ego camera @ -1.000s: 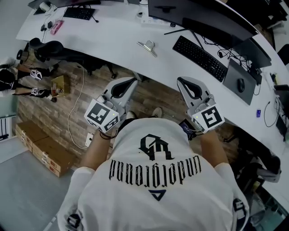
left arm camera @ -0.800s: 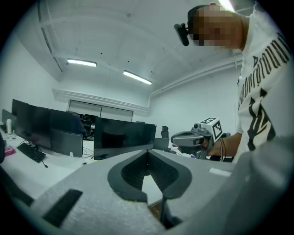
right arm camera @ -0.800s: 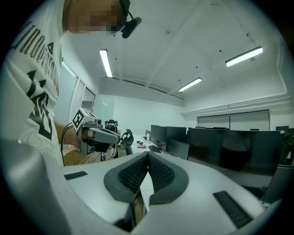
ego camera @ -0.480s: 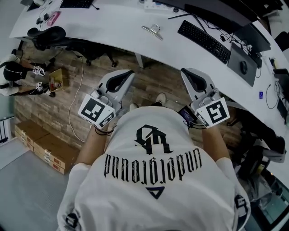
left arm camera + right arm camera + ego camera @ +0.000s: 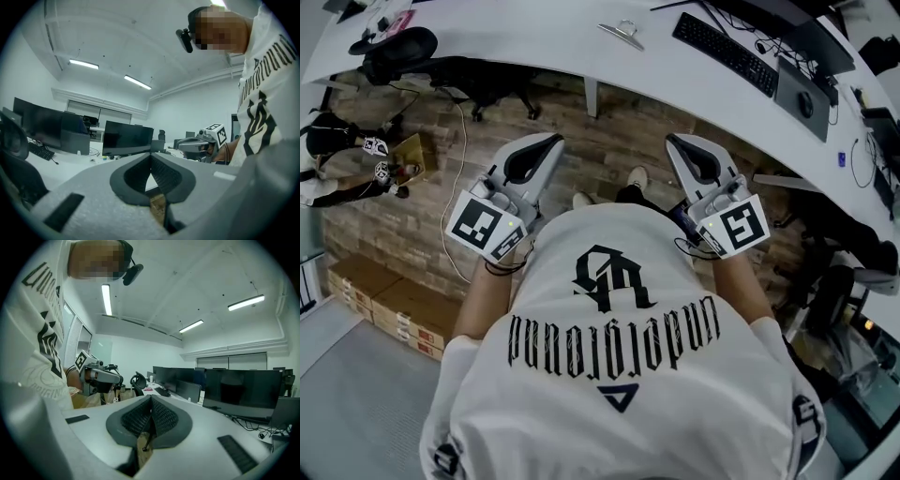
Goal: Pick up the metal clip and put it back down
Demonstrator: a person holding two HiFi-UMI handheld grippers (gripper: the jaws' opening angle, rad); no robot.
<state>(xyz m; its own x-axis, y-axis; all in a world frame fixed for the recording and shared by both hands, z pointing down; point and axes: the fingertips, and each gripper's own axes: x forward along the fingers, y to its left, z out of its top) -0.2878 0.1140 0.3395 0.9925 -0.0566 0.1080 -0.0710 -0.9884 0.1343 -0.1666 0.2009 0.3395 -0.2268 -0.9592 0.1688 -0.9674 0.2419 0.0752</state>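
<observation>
The metal clip [image 5: 622,35] is lying at top centre of the head view, silvery and flat with a wire loop, on the white desk [image 5: 516,42]. Nearest, the left gripper [image 5: 549,141] and right gripper [image 5: 677,142] are hovering mid-frame, each with jaws pressed together on nothing. Beyond them wood floor [image 5: 609,131] is stretching to the desk's curved edge; a keyboard [image 5: 724,52] is sitting right of the clip, well apart.

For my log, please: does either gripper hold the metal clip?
No, the metal clip lies on the desk, away from the left gripper and right gripper.
</observation>
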